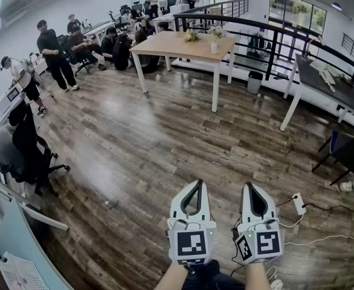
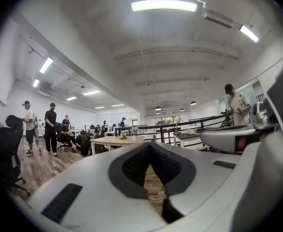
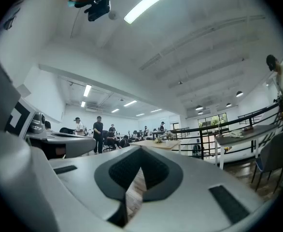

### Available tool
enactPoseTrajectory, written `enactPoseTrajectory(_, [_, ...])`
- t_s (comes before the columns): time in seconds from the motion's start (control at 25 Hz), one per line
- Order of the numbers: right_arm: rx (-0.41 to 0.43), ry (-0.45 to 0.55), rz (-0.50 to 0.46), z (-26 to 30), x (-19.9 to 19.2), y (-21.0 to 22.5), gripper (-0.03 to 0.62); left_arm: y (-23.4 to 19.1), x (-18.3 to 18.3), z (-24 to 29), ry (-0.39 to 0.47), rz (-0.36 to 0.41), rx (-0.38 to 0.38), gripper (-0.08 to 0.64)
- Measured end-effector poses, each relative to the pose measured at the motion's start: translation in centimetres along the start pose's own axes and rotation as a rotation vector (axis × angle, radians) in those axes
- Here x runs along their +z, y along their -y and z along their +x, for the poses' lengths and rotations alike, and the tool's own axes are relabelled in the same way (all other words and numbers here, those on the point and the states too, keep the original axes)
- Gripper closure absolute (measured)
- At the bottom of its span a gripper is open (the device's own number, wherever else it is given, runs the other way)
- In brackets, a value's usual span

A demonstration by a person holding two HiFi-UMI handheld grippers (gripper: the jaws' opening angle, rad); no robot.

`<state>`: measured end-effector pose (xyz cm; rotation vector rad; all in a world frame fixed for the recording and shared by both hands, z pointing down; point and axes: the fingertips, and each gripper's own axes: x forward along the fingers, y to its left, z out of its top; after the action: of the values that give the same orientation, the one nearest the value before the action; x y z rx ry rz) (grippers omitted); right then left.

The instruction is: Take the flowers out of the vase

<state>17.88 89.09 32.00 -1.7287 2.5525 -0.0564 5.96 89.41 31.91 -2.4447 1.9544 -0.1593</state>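
Only print in view: black-and-white square markers (image 1: 191, 244) on the gripper cubes. Left gripper (image 1: 197, 183) and right gripper (image 1: 252, 186) both jaws together, clamped on nothing, level over wood floor (image 1: 135, 150). Flowers (image 1: 216, 34) in white vase (image 1: 214, 48) on wooden table (image 1: 165, 44), far across room.

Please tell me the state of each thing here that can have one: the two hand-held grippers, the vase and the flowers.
Left hand-held gripper: shut, nothing between the jaws.
Right hand-held gripper: shut, nothing between the jaws.
Vase: upright on the wooden table, far from both grippers.
Flowers: in the vase, not yet taken out.
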Motion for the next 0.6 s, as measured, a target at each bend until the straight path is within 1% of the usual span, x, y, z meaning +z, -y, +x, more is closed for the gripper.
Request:
enactPoseTrajectory(0.24, [-0.003, 0.001, 0.004, -0.2, -0.3, 1.0, 0.597, 0.7, 0.2, 0.6, 0.047, 0.040, -0.002, 0.526])
enactPoseTrajectory(0.36, [-0.001, -0.003, 0.006, -0.1, -0.4, 1.4, 0.597, 1.2, 0.1, 0.9, 0.032, 0.036, -0.002, 0.526])
enactPoseTrajectory(0.48, [0.004, -0.004, 0.008, -0.1, -0.4, 1.9, 0.597, 1.7, 0.2, 1.3, 0.041, 0.049, -0.002, 0.526])
enactPoseTrajectory(0.6, [0.010, 0.004, 0.007, -0.3, -0.4, 2.6, 0.597, 2.5, -0.1, 1.5, 0.014, 0.028, -0.003, 0.527])
